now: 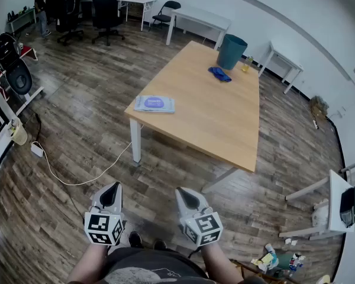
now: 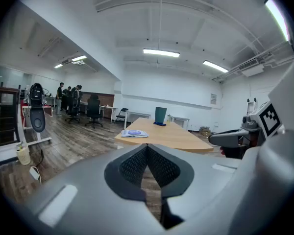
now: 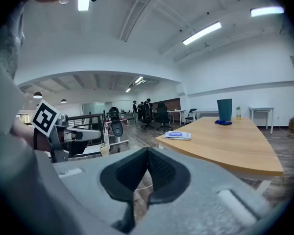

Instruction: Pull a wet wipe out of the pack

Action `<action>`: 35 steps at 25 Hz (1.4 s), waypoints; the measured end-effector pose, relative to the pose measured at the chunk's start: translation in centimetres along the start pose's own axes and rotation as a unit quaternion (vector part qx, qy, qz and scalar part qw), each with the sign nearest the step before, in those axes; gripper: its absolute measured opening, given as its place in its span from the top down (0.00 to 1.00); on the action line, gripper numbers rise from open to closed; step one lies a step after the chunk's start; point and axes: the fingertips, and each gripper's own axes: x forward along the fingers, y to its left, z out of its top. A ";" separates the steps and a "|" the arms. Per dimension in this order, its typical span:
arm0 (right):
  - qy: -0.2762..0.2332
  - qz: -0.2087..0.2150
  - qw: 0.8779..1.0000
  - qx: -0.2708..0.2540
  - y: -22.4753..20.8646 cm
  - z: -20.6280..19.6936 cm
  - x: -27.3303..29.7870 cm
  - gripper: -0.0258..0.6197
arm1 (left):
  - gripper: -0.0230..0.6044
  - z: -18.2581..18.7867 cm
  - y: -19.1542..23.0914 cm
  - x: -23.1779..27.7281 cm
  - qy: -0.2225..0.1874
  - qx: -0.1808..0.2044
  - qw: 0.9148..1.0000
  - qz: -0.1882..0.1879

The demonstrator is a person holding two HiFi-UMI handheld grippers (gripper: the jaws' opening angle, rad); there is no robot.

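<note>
The wet wipe pack [image 1: 154, 103], pale blue with a purple oval lid, lies flat near the front left corner of the wooden table [image 1: 225, 117]. It also shows far ahead in the left gripper view as the pack [image 2: 134, 133] and in the right gripper view as the pack [image 3: 177, 135]. My left gripper [image 1: 110, 192] and right gripper [image 1: 186, 195] hang side by side over the floor, well short of the table. Both are shut with nothing between their tips. The left gripper [image 2: 147, 147] and right gripper [image 3: 147, 152] each show their dark pads meeting.
A teal bin [image 1: 231, 51], a blue cloth [image 1: 219, 74] and a small bottle [image 1: 247, 64] sit at the table's far end. A white cable [image 1: 83, 179] trails on the wood floor left of the table. Office chairs [image 1: 106, 12] and people stand far back; white desks line the right wall.
</note>
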 end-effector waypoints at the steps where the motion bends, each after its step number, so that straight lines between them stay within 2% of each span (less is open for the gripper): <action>1: 0.000 0.001 1.000 -0.001 0.2 -0.1 -0.1 0.97 | 0.93 -0.1 0.0 -0.2 0.001 0.000 1.000 0.000; 15: 0.002 -0.003 1.000 -0.001 1.2 -0.6 -0.9 0.97 | 0.93 -0.9 -0.2 -1.1 0.007 0.002 1.000 -0.009; 23: -0.009 -0.030 0.999 0.042 0.6 -0.3 -0.2 0.97 | 0.93 -0.1 0.2 -1.6 -0.015 -0.001 0.999 -0.033; 31: -0.019 -0.042 0.999 0.016 1.1 0.4 1.5 0.97 | 0.93 0.2 2.6 -1.6 -0.030 -0.005 0.998 -0.046; 35: -0.011 -0.063 0.998 0.012 0.9 0.1 1.7 0.97 | 0.93 -0.2 3.5 -1.3 -0.022 -0.002 0.998 -0.053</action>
